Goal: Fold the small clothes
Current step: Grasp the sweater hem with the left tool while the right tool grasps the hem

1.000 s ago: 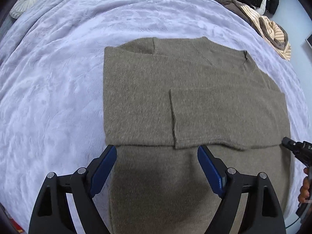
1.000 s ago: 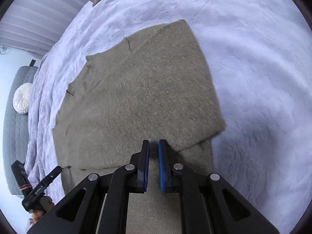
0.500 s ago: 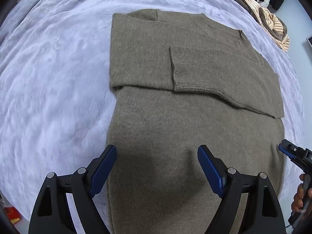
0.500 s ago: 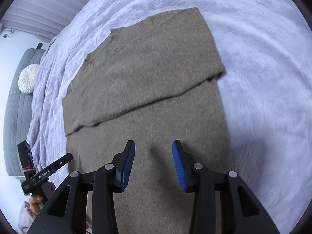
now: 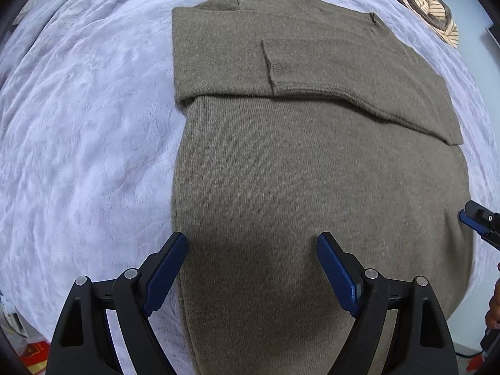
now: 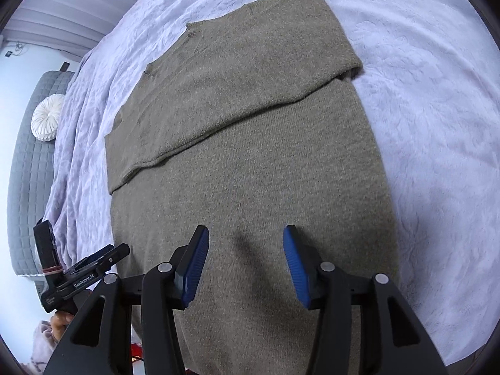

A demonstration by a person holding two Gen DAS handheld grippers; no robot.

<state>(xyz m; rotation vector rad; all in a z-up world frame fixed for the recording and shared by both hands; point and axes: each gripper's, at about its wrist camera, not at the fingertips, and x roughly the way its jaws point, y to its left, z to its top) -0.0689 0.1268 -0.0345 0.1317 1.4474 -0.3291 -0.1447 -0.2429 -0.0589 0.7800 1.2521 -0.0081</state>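
Note:
An olive-brown knitted sweater (image 5: 312,162) lies flat on a pale lilac bedspread (image 5: 78,140), both sleeves folded across its chest. My left gripper (image 5: 252,247) hovers wide open over the sweater's lower left part, nothing between its blue pads. In the right wrist view the same sweater (image 6: 250,156) fills the middle. My right gripper (image 6: 245,243) hangs over its lower part, jaws opening and holding nothing. The other gripper shows at the edge of each view: the right one (image 5: 478,218), the left one (image 6: 84,265).
A heap of brown, striped and black clothes (image 5: 431,6) lies at the bed's far right corner. A grey quilted headboard (image 6: 28,162) with a round white cushion (image 6: 47,122) stands at the left. A person's hand (image 6: 62,318) holds the left gripper's handle.
My right gripper has gone from shut to open. Both grippers have drawn back from the folded sleeves toward the sweater's hem, so more of the body shows.

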